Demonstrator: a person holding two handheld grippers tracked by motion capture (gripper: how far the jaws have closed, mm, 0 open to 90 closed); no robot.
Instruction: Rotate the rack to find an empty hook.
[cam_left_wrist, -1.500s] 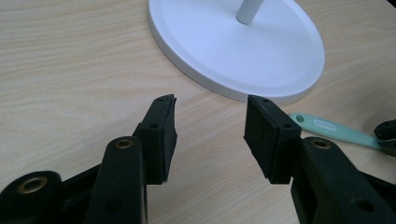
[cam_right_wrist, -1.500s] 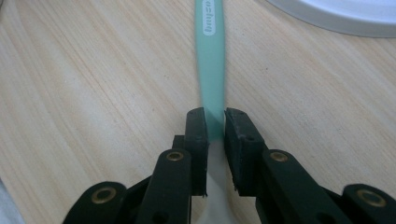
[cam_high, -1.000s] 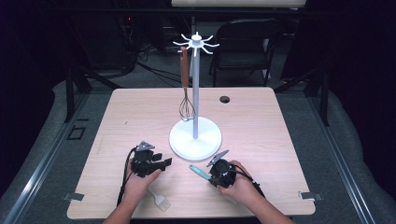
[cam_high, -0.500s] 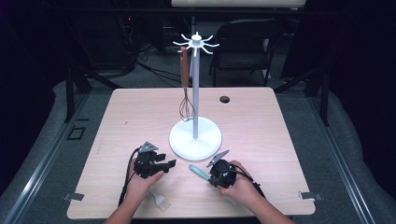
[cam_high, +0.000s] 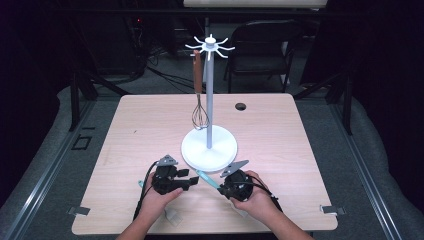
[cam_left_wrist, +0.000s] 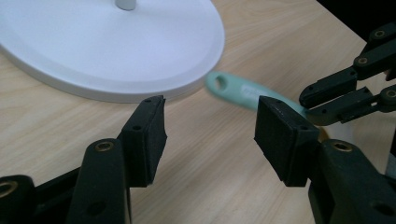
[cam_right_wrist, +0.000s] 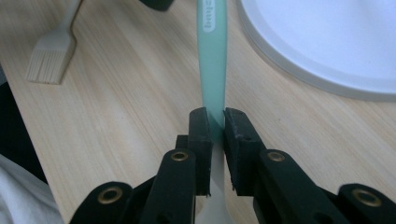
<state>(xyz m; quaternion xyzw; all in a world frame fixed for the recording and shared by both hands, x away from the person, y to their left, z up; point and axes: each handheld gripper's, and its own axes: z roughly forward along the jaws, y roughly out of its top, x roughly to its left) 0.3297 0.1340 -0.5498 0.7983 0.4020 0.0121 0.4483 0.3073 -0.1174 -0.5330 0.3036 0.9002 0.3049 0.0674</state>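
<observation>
- Right gripper (cam_right_wrist: 212, 126): jaws closed on the mint-green utensil handle (cam_right_wrist: 212, 70), near the table's (cam_high: 300, 150) front edge, just beside the stand base (cam_high: 209, 147).
- Left gripper (cam_left_wrist: 210, 135): jaws wide apart, holding nothing, aimed at the handle's holed end.
- Risk: the smooth plastic handle is pinched narrowly and may pivot or slip.
- Risk: the handle tip may strike the glossy round base.
- Bristled pastry brush (cam_right_wrist: 53, 51) lies nearer the front edge.
</observation>
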